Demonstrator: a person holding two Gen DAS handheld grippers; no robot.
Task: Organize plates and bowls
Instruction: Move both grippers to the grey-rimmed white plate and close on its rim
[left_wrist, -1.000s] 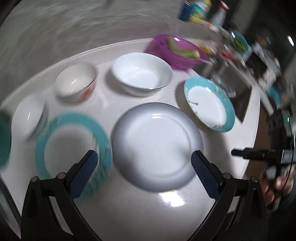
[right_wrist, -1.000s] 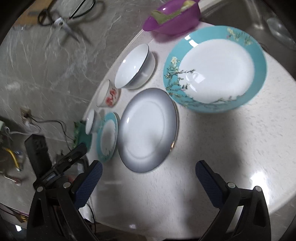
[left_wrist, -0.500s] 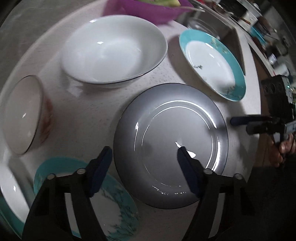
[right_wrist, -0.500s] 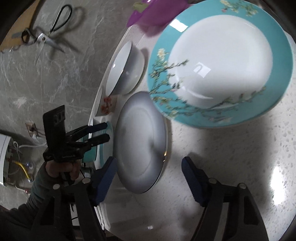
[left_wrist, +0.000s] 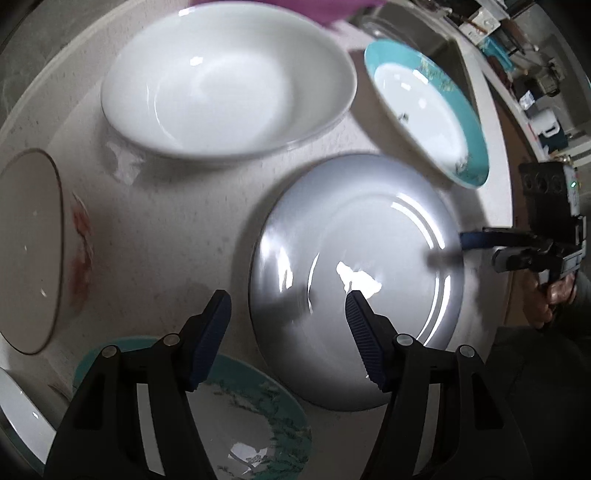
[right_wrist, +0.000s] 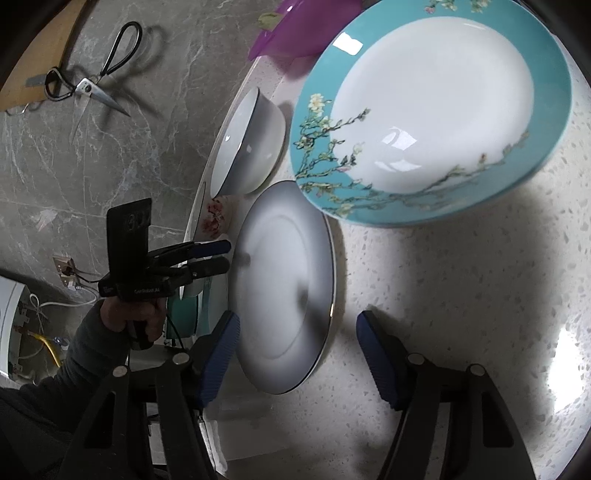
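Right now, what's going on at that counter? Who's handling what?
A person holds a gripper in each hand over a counter laid with dishes. Both the left gripper and right gripper are open and empty, flanking opposite edges of the grey-rimmed plate. It lies flat; nothing is gripped or stacked yet. Around it sit a large white bowl, a large teal floral plate, a smaller teal plate and a small floral bowl.
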